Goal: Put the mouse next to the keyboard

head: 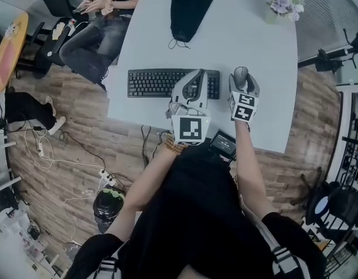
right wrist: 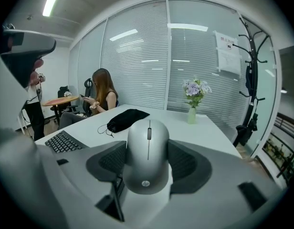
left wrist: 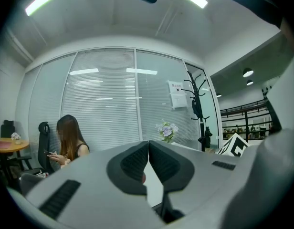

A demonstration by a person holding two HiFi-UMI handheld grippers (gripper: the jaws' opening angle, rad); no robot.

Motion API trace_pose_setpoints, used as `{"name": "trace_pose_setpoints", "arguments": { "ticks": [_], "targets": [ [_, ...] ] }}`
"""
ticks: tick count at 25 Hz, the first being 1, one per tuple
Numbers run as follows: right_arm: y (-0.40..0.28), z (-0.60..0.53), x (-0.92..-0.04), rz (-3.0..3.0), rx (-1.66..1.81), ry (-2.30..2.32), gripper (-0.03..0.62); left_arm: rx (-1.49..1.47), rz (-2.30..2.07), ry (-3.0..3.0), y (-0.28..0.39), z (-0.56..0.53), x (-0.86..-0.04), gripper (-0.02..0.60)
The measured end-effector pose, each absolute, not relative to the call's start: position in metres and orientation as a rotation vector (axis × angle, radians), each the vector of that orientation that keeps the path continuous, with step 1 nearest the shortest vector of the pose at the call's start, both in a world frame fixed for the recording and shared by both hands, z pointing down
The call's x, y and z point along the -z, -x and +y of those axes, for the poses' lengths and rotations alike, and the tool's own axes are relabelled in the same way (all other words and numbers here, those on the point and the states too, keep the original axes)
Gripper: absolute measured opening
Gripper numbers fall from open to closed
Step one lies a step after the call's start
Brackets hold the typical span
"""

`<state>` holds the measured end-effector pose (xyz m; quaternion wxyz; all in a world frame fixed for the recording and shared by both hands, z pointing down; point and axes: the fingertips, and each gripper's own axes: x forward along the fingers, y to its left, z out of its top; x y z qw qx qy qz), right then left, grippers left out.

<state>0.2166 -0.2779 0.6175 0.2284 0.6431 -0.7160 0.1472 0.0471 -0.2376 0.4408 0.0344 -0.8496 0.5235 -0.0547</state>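
Observation:
A silver mouse (right wrist: 147, 154) sits clamped between the two dark pads of my right gripper (right wrist: 148, 160), scroll wheel pointing away from me. In the head view the same mouse (head: 241, 77) is held by the right gripper (head: 243, 85) above the white table (head: 249, 45), just right of the black keyboard (head: 161, 82). The keyboard's corner (right wrist: 65, 141) shows at the left of the right gripper view. My left gripper (head: 191, 89) hovers over the keyboard's right end. Its jaws (left wrist: 148, 165) are pressed together with nothing between them.
A black pouch (head: 188, 11) with a drawstring lies at the table's far side, and a vase of flowers (head: 283, 3) stands at the far right corner. A seated person (head: 97, 16) is at the table's far left. Cables and a power strip (head: 106, 179) lie on the wooden floor.

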Motion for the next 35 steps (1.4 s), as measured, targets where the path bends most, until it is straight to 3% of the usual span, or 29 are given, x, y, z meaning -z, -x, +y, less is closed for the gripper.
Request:
{"name": "trace_pose_setpoints", "arguments": {
  "ticks": [35],
  "targets": [
    [-0.216, -0.278, -0.719, -1.853, -0.673, -1.632, 0.275, 0.267, 1.615, 2.635, -0.047, -0.245, -0.465, 0.012]
  ]
}}
